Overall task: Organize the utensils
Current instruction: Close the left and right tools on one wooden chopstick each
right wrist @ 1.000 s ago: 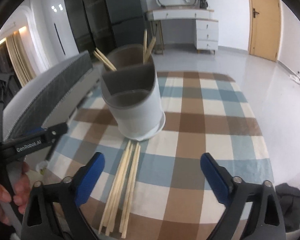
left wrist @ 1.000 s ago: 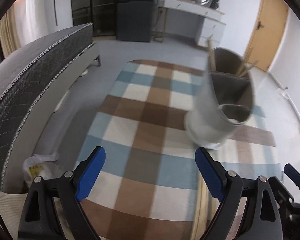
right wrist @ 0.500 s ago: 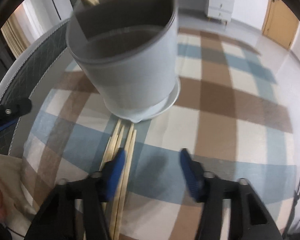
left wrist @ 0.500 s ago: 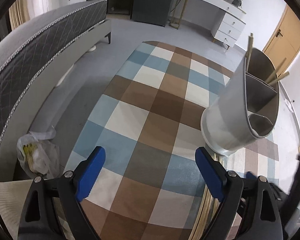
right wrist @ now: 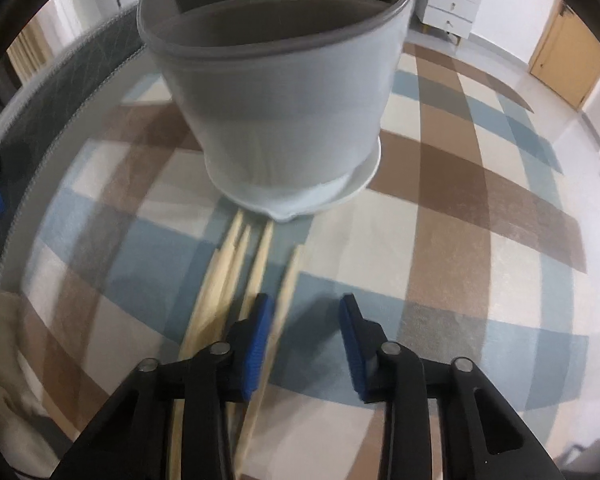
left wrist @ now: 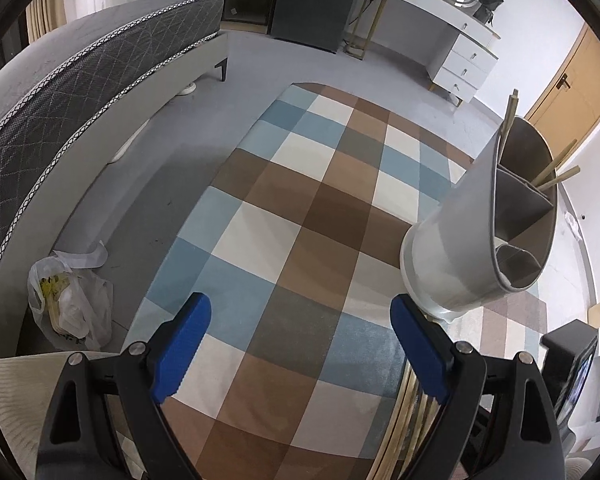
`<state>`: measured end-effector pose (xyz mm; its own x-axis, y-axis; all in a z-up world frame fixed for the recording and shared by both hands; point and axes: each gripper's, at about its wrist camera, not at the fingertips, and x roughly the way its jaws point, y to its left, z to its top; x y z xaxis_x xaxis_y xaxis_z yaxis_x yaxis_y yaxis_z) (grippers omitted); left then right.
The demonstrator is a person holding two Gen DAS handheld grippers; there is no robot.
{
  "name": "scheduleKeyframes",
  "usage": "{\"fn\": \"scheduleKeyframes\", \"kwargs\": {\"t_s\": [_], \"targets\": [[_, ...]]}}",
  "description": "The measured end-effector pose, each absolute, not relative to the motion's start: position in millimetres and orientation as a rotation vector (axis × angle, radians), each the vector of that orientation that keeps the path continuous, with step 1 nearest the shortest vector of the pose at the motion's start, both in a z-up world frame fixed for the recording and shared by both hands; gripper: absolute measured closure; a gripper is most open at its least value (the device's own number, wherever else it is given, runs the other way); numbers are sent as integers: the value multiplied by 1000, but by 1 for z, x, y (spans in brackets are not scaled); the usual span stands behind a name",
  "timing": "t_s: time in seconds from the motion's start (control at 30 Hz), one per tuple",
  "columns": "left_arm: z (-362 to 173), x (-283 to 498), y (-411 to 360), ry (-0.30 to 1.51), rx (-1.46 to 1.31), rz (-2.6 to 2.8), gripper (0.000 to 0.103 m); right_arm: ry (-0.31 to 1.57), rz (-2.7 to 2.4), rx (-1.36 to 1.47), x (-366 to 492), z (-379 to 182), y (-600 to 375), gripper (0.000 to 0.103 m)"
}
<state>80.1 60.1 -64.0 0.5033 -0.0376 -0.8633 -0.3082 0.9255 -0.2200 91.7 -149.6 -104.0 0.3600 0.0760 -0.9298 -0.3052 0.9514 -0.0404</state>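
Checked rug (right wrist: 460,184) under your half-open, empty right hand-held gripper (right wrist: 304,332): close off-centre and you'll scatter chopsticks (right wrist: 260,264); left hand-held gripper (left wrist: 300,344) wide.

left claw (left wrist: 300,344), right claw (right wrist: 306,344), black arms, blue ridged pads, silver screws

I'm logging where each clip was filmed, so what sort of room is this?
Most likely a bedroom in a home. A bed with a quilted grey mattress stands beside the checked rug, a white dressing table with drawers lines the far wall, and there is a wooden door.
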Motion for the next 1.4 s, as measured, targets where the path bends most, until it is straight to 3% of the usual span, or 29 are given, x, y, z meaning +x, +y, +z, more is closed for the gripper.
{"fn": "scheduleKeyframes", "kwargs": {"t_s": [0.43,0.5,0.53,0.6,1.03,1.4], "targets": [[-66,78,73,1046,-415,182,15,1148,237,-215,112,-104,-142,74],[-68,79,73,1050,-409,174,15,1142,253,-192,115,-104,-142,85],[-70,80,71,1056,-406,160,15,1138,254,-196,115,-104,-142,97],[-77,83,62,1094,-414,84,15,1141,272,-165,116,-103,-147,99],[-112,79,5,1240,-195,-73,15,1025,194,308,82,-54,-244,99],[-122,68,-19,1246,-115,-76,15,954,237,435,73,-37,-257,99]]}}
